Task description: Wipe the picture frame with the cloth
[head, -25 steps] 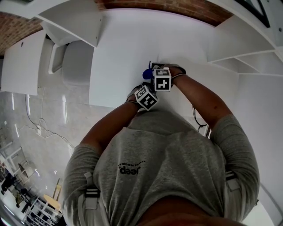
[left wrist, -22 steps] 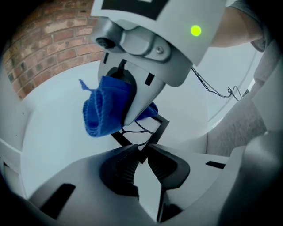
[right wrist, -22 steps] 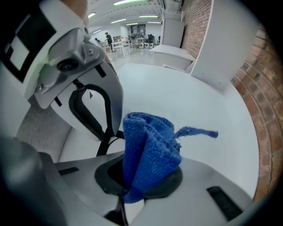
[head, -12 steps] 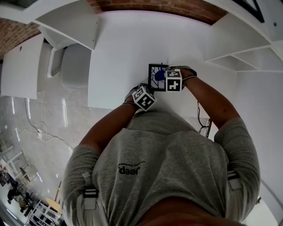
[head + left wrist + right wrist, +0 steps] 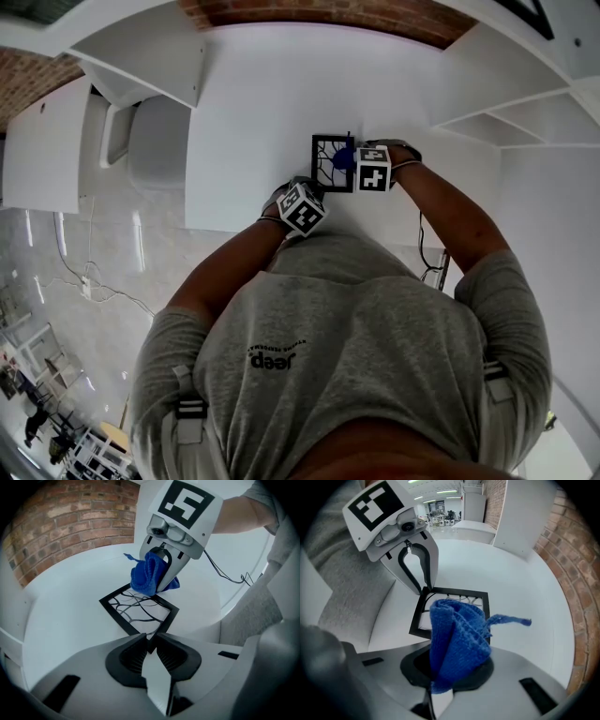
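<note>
A black picture frame [image 5: 328, 159] with a branch drawing lies flat on the white table [image 5: 253, 112]. My left gripper [image 5: 150, 641] is shut on the near corner of the picture frame [image 5: 139, 610] and pins it in place. My right gripper [image 5: 449, 665] is shut on a bunched blue cloth [image 5: 457, 637], which hangs over the far side of the picture frame [image 5: 454, 603]. In the left gripper view the blue cloth [image 5: 147, 573] touches or hovers just above the frame's far edge. In the head view the right gripper [image 5: 351, 163] is at the frame's right edge and the left gripper [image 5: 313, 191] is below it.
White shelves [image 5: 141, 47] stand to the left and white shelves [image 5: 506, 103] to the right of the table. A brick wall [image 5: 70, 522] runs behind it. A black cable [image 5: 229, 576] hangs off the table's right side. A white chair [image 5: 159, 141] stands at the left.
My right gripper has carried the blue cloth to the right across the frame, which uncovers most of the drawing. The left gripper has kept its hold on the corner.
</note>
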A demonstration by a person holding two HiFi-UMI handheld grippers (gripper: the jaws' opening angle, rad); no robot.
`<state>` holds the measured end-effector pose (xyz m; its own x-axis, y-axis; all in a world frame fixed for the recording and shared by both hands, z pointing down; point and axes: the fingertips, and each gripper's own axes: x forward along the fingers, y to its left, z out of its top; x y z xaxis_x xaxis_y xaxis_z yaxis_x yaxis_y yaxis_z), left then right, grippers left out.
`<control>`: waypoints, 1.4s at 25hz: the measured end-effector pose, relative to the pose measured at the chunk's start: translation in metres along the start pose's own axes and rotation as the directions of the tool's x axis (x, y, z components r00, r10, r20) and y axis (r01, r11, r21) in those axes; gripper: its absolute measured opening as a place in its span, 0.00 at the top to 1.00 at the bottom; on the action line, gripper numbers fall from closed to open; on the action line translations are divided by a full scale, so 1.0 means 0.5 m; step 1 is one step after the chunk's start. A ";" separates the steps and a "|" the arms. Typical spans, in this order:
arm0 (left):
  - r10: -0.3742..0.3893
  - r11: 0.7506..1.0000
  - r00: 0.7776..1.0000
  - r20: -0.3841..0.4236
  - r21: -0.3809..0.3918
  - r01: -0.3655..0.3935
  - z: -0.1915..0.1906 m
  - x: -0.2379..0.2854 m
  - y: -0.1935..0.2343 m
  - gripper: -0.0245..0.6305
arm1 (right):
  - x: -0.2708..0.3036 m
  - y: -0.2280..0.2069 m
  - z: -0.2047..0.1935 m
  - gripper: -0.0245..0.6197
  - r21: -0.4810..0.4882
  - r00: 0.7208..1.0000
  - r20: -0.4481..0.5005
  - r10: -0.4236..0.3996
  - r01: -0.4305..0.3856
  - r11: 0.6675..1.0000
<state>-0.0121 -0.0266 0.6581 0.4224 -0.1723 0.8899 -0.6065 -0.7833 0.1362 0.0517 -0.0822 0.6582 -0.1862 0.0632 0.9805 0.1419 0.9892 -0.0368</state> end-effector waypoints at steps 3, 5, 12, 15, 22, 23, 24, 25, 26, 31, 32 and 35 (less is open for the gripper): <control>0.019 1.000 1.000 0.023 0.007 -0.019 0.000 0.000 0.000 0.84 | 0.000 0.000 -0.002 0.87 0.005 1.000 0.001 -0.003 0.003 1.000; 0.023 1.000 0.999 0.029 0.007 -0.024 0.001 0.000 0.000 0.84 | 0.000 0.000 -0.003 0.87 0.008 1.000 0.002 0.000 0.000 1.000; 0.028 1.000 0.998 0.064 0.010 -0.029 0.001 -0.003 0.001 0.84 | -0.010 -0.001 0.029 0.87 -0.004 0.999 0.045 -0.015 0.016 1.000; 0.039 0.999 0.994 0.102 0.016 -0.041 0.001 -0.004 0.000 0.84 | -0.013 0.007 0.073 0.87 -0.022 0.995 0.101 -0.011 0.014 1.000; 0.042 0.999 0.990 0.134 0.012 -0.044 0.003 -0.005 0.000 0.84 | 0.008 0.014 0.167 0.87 -0.057 0.984 0.180 0.001 0.009 0.998; 0.040 0.999 0.990 0.136 0.009 -0.041 0.003 -0.005 0.000 0.85 | 0.009 0.010 0.179 0.87 -0.053 0.982 0.191 -0.002 0.012 0.999; 0.037 0.999 0.990 0.137 0.004 -0.038 0.002 -0.005 0.000 0.84 | 0.010 0.008 0.188 0.87 -0.052 0.980 0.197 -0.004 0.015 0.999; 0.032 0.999 0.990 0.136 -0.001 -0.032 0.002 -0.006 0.001 0.85 | 0.013 0.007 0.195 0.87 -0.056 0.980 0.199 -0.005 0.016 0.998; 0.027 1.000 0.991 0.134 -0.006 -0.027 0.001 -0.006 0.001 0.85 | 0.016 0.007 0.200 0.87 -0.062 0.981 0.196 -0.003 0.016 0.998; 0.015 1.000 0.993 0.117 -0.009 -0.014 0.002 -0.008 0.005 0.85 | 0.028 0.008 0.208 0.87 -0.095 0.984 0.181 -0.010 0.028 0.995; 0.015 1.000 0.993 0.114 -0.013 -0.014 0.001 -0.008 0.006 0.85 | 0.028 0.007 0.208 0.87 -0.091 0.984 0.178 -0.009 0.025 0.996; 0.015 1.000 0.994 0.107 -0.021 -0.013 -0.002 -0.009 0.004 0.85 | 0.032 0.014 0.196 0.87 -0.086 0.987 0.163 0.006 0.009 0.996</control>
<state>-0.0158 -0.0271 0.6548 0.4827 -0.2473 0.8401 -0.6258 -0.7685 0.1334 -0.0456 -0.0613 0.6545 -0.3415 0.0895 0.9356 0.2236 0.9746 -0.0117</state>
